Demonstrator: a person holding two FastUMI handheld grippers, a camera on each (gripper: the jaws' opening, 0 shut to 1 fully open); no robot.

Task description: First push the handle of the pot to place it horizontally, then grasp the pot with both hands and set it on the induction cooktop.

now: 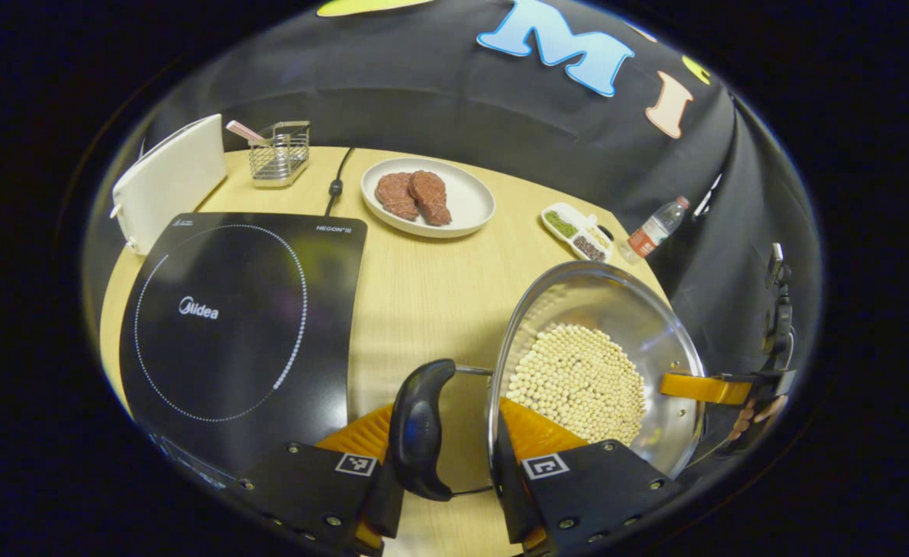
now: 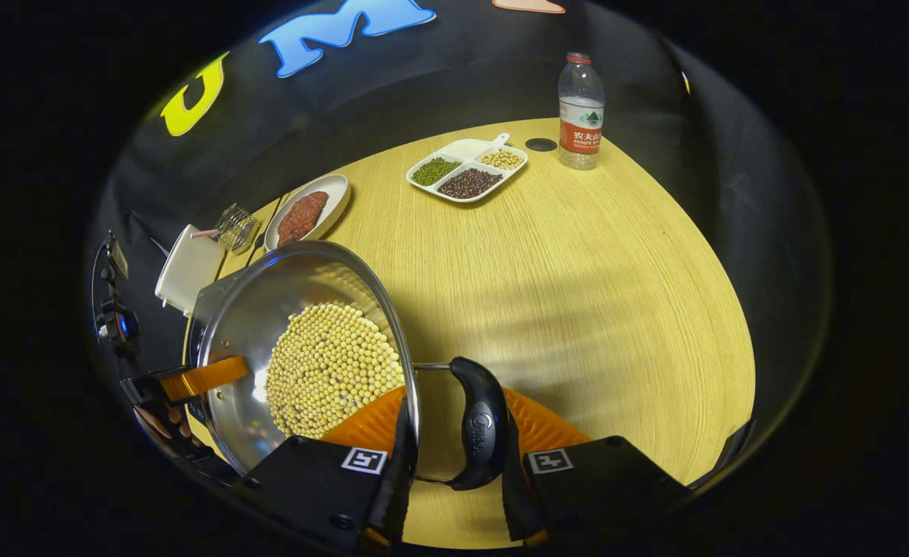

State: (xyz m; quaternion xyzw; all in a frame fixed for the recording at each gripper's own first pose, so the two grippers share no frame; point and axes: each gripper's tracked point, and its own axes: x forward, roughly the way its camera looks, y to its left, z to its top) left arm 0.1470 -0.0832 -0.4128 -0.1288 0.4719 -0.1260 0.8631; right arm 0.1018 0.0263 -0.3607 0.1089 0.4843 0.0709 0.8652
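A steel pot [image 1: 659, 325] filled with pale soybeans [image 1: 578, 379] sits just right of the black induction cooktop [image 1: 237, 325]. My left gripper [image 1: 446, 464] is shut on the pot's near black handle [image 1: 419, 425]. Across the pot, the right gripper [image 1: 721, 387] meets the far rim. In the right gripper view, the pot [image 2: 237, 325] is at left, and my right gripper [image 2: 458, 472] is shut on its other black handle [image 2: 481, 429]. The left gripper [image 2: 191, 379] shows at the pot's opposite side with a hand behind it. I cannot tell whether the pot's base touches the table.
On the wooden table's [image 2: 578, 294] far side are a plate of meat [image 1: 469, 205], a sectioned dish of beans [image 1: 578, 232] and a water bottle [image 1: 655, 228]. A white board [image 1: 168, 182] and a wire basket [image 1: 278, 151] stand behind the cooktop, with its cable [image 1: 336, 186].
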